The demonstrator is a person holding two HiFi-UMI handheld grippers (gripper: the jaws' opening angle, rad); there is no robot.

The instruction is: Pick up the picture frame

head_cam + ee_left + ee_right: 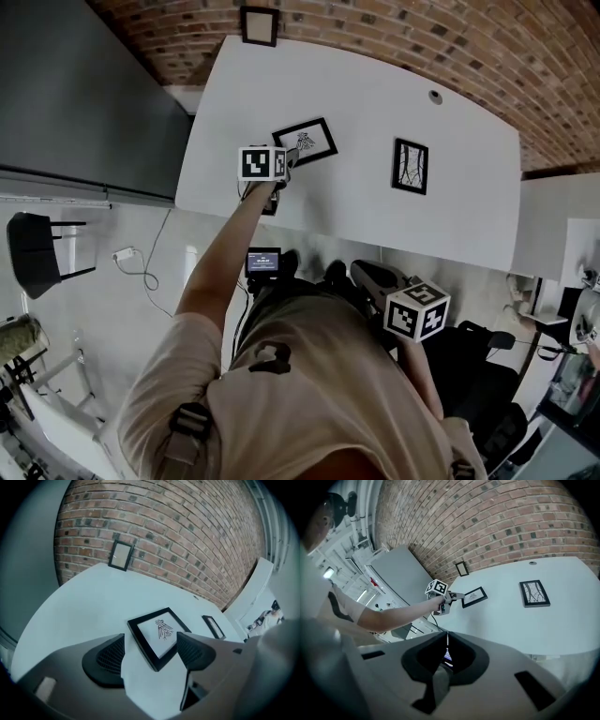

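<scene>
1. A black rectangular picture frame (306, 141) holding a white print with a small dark drawing lay flat, face up, on the white desk (375, 94), towards the desk's left side in the head view.
2. The left hand-held gripper (152, 651) was spread wide and pressed on nothing; the frame's near corner showed between its jaws.
3. The right hand-held gripper (447, 644) was closed and empty, well back from the desk.
4. The frame's long axis ran slightly askew across the desk, one corner pointing at the left hand-held gripper.
5. Squaring the jaws to a straight border, not the corner, would probably grip more securely.
</scene>
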